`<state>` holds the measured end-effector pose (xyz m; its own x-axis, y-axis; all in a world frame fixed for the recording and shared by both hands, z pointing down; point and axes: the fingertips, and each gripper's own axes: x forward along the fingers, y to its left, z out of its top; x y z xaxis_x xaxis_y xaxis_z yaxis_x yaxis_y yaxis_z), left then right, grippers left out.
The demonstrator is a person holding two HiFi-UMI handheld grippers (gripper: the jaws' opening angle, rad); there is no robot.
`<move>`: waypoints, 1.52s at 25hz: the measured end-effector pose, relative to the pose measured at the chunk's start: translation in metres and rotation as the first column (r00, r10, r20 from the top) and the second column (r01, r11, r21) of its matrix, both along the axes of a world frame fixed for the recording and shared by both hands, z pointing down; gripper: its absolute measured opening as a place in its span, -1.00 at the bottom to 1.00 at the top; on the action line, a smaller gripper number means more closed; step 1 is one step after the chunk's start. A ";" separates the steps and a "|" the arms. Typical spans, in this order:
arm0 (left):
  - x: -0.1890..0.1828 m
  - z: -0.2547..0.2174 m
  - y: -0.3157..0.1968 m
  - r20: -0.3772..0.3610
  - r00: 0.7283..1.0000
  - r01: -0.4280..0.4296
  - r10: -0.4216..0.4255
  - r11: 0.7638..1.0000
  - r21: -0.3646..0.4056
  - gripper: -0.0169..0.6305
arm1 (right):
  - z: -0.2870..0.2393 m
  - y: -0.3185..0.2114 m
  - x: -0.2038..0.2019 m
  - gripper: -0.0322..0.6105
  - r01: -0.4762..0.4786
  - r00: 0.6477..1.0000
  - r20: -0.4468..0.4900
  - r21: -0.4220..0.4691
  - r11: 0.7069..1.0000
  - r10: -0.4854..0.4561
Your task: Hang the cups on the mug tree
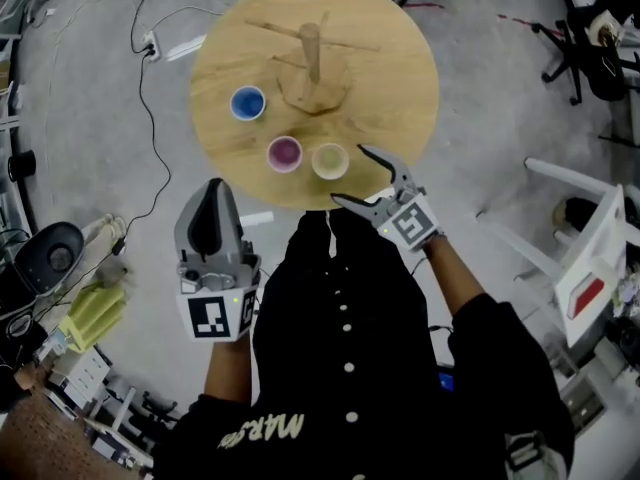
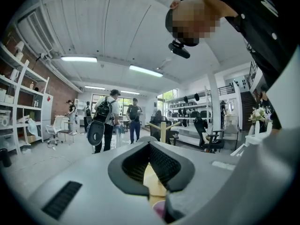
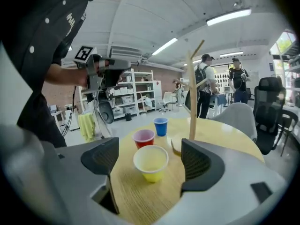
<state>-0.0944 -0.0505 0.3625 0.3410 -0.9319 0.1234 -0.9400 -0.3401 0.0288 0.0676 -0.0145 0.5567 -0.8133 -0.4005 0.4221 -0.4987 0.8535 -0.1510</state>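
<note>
The round wooden table (image 1: 400, 118) carries the mug tree (image 1: 311, 58), its pegs bare. The left gripper (image 1: 212, 193) hangs shut and empty off the table's edge. The right gripper (image 1: 350, 175) gapes wide, lined up on the yellow cup (image 1: 329, 161), probably the first pick. The red cup (image 1: 285, 153) crowds just beside it, and the blue cup (image 1: 247, 102) stands apart.

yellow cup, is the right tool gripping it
No, the right tool is open, both pads clear of the yellow cup, which sits upright on the round wooden table.
</note>
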 end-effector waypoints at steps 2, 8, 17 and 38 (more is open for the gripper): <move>0.002 0.008 -0.001 0.021 1.000 -0.010 0.010 1.000 -0.001 -0.96 | 0.026 0.002 -0.003 0.37 0.038 0.998 -0.052 0.013 0.999 -0.037; 0.006 0.029 -0.004 -0.014 1.000 0.000 0.000 0.999 -0.033 -0.96 | 0.081 -0.001 -0.008 0.37 0.110 0.974 -0.204 0.020 0.994 -0.104; 0.005 0.062 -0.005 -0.042 0.999 0.011 -0.015 0.996 -0.083 -0.96 | 0.126 -0.006 -0.024 0.31 0.178 0.940 -0.296 0.007 0.984 -0.168; -0.002 0.071 -0.007 -0.032 0.999 0.012 -0.016 0.994 -0.107 -0.96 | 0.142 -0.013 -0.028 0.06 0.184 0.923 -0.348 0.025 0.983 -0.164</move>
<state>-0.0964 -0.0576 0.4339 0.3336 -0.9187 0.2112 -0.9425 -0.3203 0.0955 0.0396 -0.0273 0.6986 -0.6822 -0.2970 0.6682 -0.3541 0.9337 0.0534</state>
